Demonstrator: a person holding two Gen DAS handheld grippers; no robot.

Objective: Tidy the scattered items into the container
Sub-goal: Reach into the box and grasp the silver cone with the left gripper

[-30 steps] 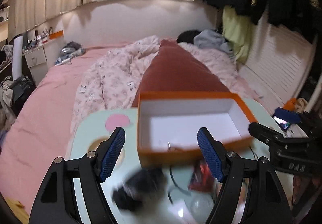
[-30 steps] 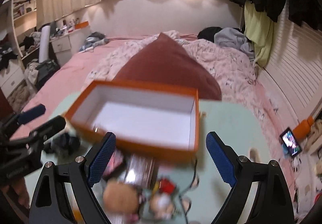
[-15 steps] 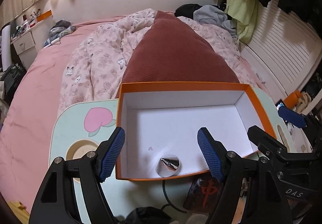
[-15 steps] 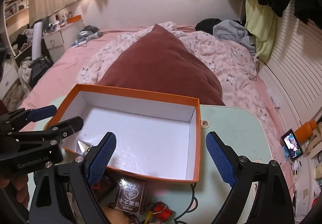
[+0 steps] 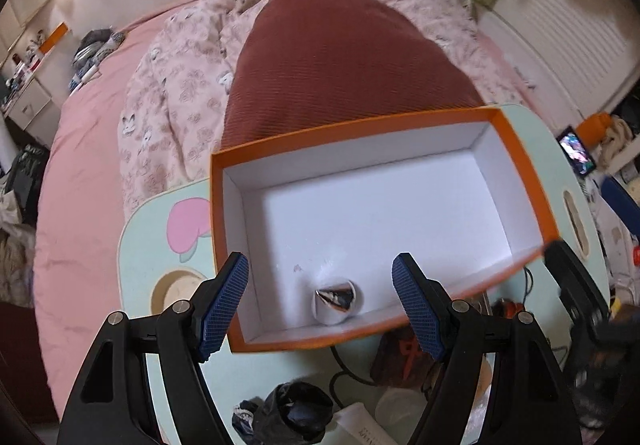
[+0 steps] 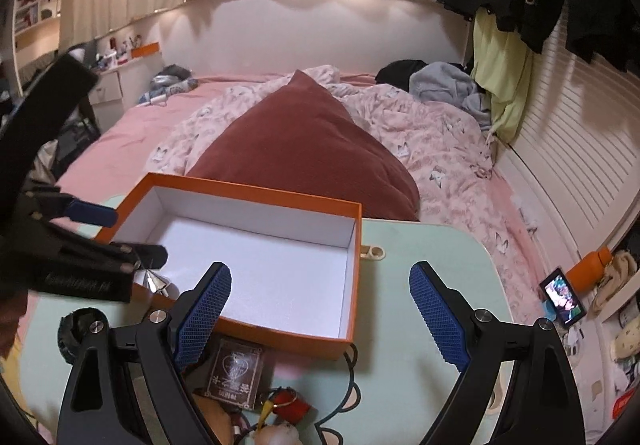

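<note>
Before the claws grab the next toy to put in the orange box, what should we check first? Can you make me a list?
1. Orange box sits open on the table: ok.
2. Room left inside; only a shiny cone lies in its near corner: ok.
3. Left claw open and holding nothing: ok.
4. Right claw open and holding nothing: ok.
5. Things still waiting outside, like the dark card and black pouch: ok.
6. Cable by the box free of tangles: cannot tell.

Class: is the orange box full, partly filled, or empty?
Nearly empty: the orange box holds only one shiny metal cone on its white floor.
</note>
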